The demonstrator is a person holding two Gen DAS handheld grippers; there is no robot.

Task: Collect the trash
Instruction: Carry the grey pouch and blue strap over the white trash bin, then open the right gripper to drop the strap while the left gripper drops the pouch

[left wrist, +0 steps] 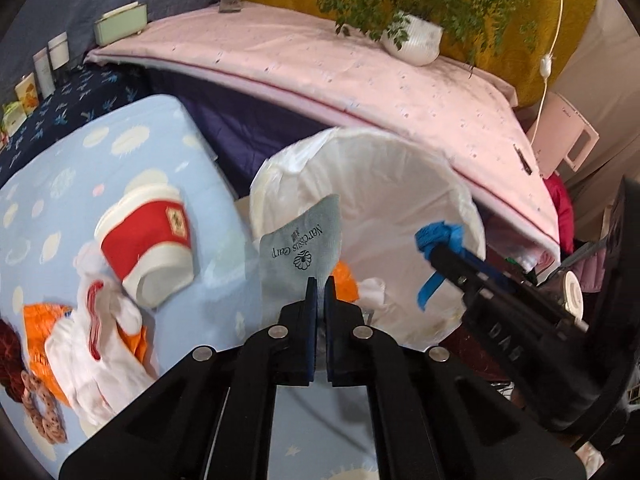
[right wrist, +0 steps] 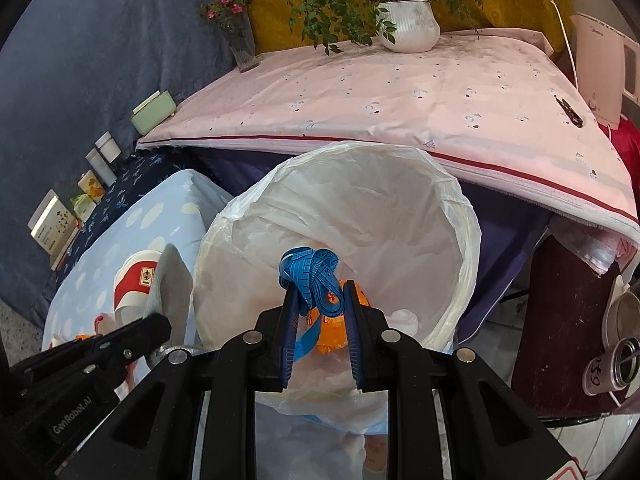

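Note:
My left gripper (left wrist: pixel 319 280) is shut on a grey wrapper (left wrist: pixel 303 240) printed "Narcissus Garp", held at the near rim of the white-lined trash bin (left wrist: pixel 404 160). My right gripper (right wrist: pixel 319 285) is shut on a bundled blue tape measure (right wrist: pixel 310 270) and holds it over the bin's (right wrist: pixel 460 216) mouth. It shows in the left wrist view as well (left wrist: pixel 430 246). Orange packaging (right wrist: pixel 334 332) and white tissue (right wrist: pixel 404 317) lie inside the bin. A red and white paper cup (left wrist: pixel 148 242) lies on its side on the light blue cushion (left wrist: pixel 120 152).
Crumpled white tissue (left wrist: pixel 100 336) and an orange wrapper (left wrist: pixel 44 316) lie on the cushion's left. A pink-covered table (right wrist: pixel 400 100) with a potted plant (right wrist: pixel 408 26) stands behind the bin. Small boxes and jars (right wrist: pixel 72 208) line the dark cloth at left. Cans (right wrist: pixel 624 352) stand at right.

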